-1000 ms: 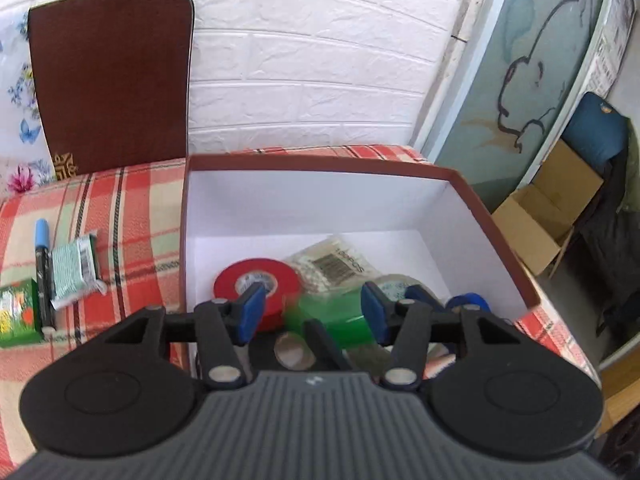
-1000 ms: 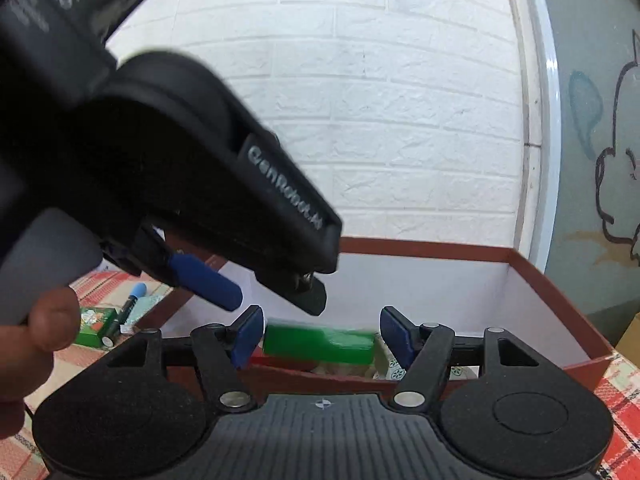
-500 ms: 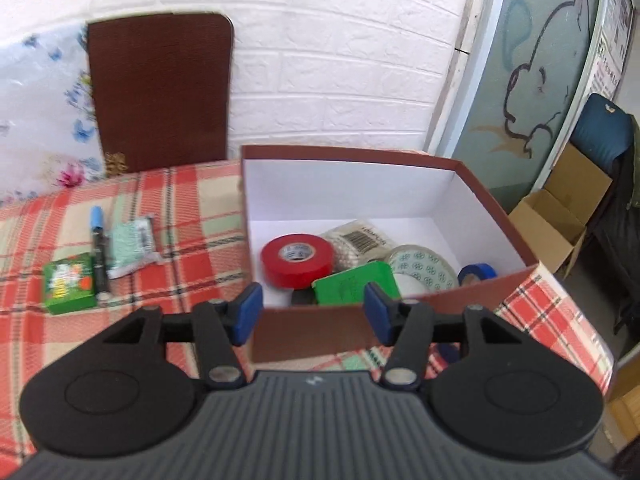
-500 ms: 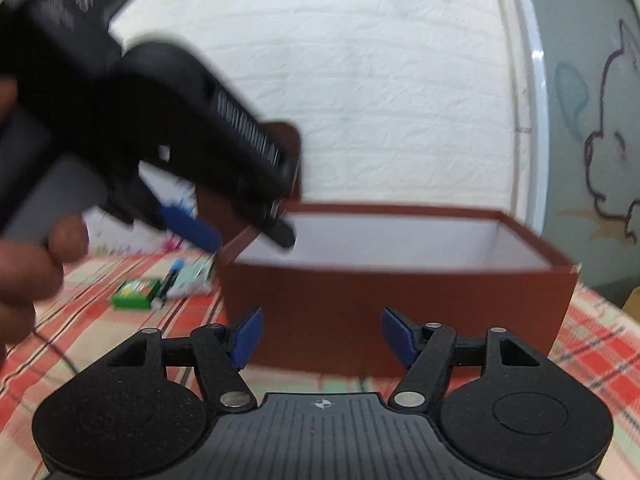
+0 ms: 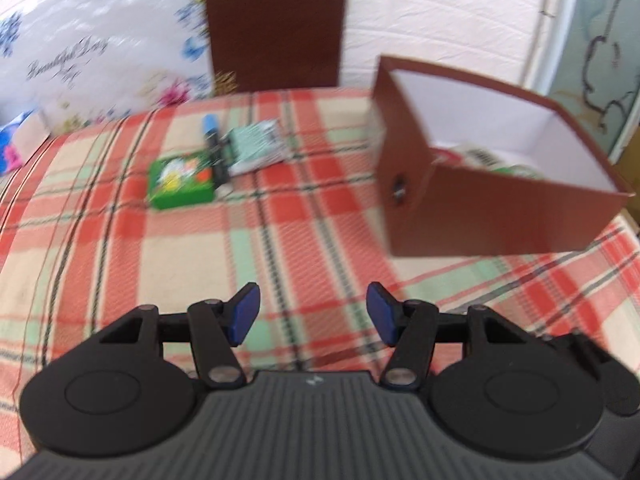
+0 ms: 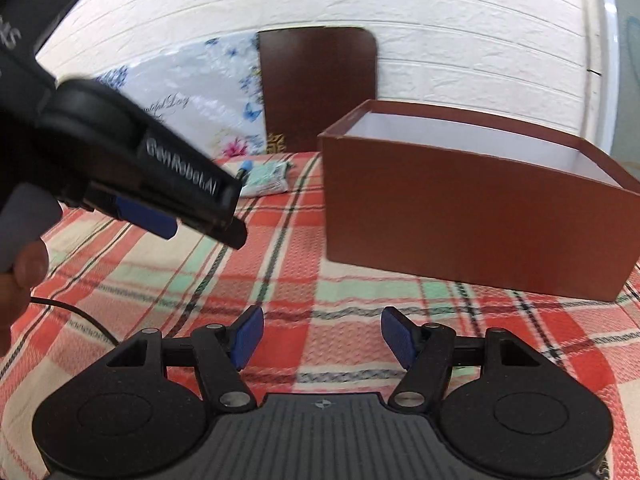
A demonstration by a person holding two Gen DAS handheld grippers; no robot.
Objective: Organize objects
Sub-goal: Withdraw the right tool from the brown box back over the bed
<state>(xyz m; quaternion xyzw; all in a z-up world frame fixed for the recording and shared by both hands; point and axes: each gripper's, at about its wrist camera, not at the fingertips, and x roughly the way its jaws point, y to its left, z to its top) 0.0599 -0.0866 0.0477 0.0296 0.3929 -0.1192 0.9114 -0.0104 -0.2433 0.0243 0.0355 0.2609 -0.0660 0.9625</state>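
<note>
Comparing with a second ago, we have withdrawn both grippers from the brown box (image 5: 500, 216); the green item stays inside. Left gripper (image 5: 313, 312) and right gripper (image 6: 322, 334) hover empty, jaws apart. Green packet (image 5: 182, 178), marker (image 5: 212, 140) and pouch (image 5: 258, 146) remain left of the box.

**Layout on my table**

I see the box (image 5: 500, 216) at right on the tablecloth (image 5: 280, 240). Left of it: packet (image 5: 258, 146), marker (image 5: 212, 144), small carton (image 5: 180, 180), side by side w/ marker in the middle. Board (image 5: 276, 20) stands behind, against the wall (image 6: 440, 20).
</note>
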